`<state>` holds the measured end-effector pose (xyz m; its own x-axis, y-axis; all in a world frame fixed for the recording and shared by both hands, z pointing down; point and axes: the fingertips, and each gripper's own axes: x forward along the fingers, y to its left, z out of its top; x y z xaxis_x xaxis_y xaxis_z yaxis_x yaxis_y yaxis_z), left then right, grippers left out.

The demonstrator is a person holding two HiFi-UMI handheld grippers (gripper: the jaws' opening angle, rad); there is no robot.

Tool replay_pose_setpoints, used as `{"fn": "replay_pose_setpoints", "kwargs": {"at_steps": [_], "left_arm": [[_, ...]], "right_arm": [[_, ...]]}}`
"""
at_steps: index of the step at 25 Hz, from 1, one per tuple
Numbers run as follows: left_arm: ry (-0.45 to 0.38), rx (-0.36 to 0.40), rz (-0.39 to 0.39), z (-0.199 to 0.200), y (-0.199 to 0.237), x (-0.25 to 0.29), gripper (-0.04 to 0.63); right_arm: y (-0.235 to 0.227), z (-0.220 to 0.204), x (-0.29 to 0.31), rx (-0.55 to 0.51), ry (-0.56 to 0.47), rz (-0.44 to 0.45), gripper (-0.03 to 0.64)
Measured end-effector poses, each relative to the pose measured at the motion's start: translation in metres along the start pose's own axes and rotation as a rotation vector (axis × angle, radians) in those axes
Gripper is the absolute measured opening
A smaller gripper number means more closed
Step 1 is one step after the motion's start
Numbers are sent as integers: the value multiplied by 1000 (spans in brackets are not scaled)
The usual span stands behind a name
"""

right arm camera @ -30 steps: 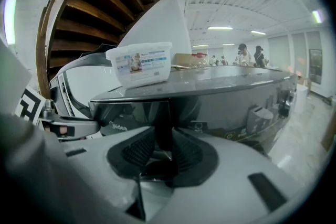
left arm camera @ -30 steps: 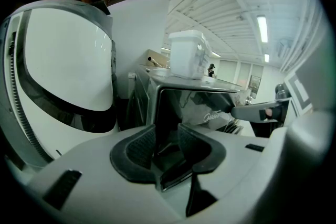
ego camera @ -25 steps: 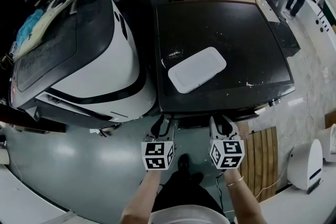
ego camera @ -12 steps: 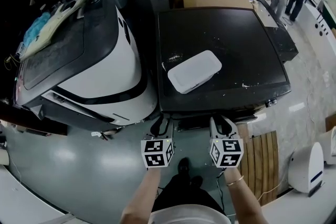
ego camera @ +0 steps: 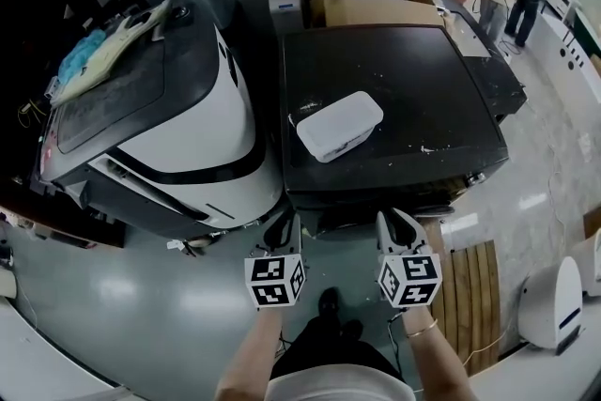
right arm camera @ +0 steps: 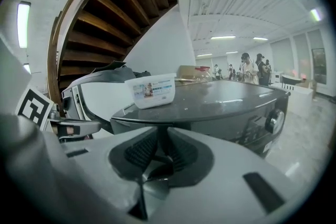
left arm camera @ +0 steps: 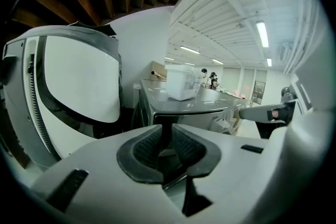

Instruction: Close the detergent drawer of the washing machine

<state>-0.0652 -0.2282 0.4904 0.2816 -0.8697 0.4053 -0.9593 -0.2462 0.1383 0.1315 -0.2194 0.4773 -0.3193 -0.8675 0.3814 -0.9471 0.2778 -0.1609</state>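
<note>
Hand-held gripper, left (ego camera: 284, 223): its jaws have just been closing and are now standing narrow, with a slim gap between the pads and nothing lying in it. Against the earlier head views it is drawing back from the washer's front edge and rising a little.

Hand-held gripper, right (ego camera: 395, 219): its jaws are likewise standing narrow and gripping nothing, and it is backing off in step with the left.

Washing machine (ego camera: 423, 80): dark and flat-topped, sitting unmoved to the right of a white-and-black appliance (ego camera: 178, 127). Its near edge is lying just beyond both pairs of fingertips, apart from them.

Front panel (right arm camera: 252, 123): showing in the right gripper view, with a round knob (right arm camera: 273, 120) toward its right end.

White tub (ego camera: 340, 125): resting on the washer's top toward the front left, not shifting.

Detergent drawer: presumably set in the panel directly ahead of the grippers. The head view is looking down over the top edge and the jaws are covering that stretch in both gripper views, so whether it is sitting flush cannot be told.

Reading: both grippers are pulling clear together, empty. That is suggesting the push is over or is not being applied now, and the drawer's seating is still needing a check.
</note>
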Motion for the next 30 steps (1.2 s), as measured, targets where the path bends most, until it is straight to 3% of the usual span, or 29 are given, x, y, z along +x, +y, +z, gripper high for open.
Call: {"fn": "replay_pose_setpoints", "kwargs": {"at_steps": [12, 30], "left_arm": [[-72, 43, -3, 13, -18, -48, 6], [-126, 73, -3, 17, -35, -103, -5]], "right_arm": [[11, 13, -51, -41, -64, 28, 3], [23, 18, -104, -90, -122, 51, 2]]}}
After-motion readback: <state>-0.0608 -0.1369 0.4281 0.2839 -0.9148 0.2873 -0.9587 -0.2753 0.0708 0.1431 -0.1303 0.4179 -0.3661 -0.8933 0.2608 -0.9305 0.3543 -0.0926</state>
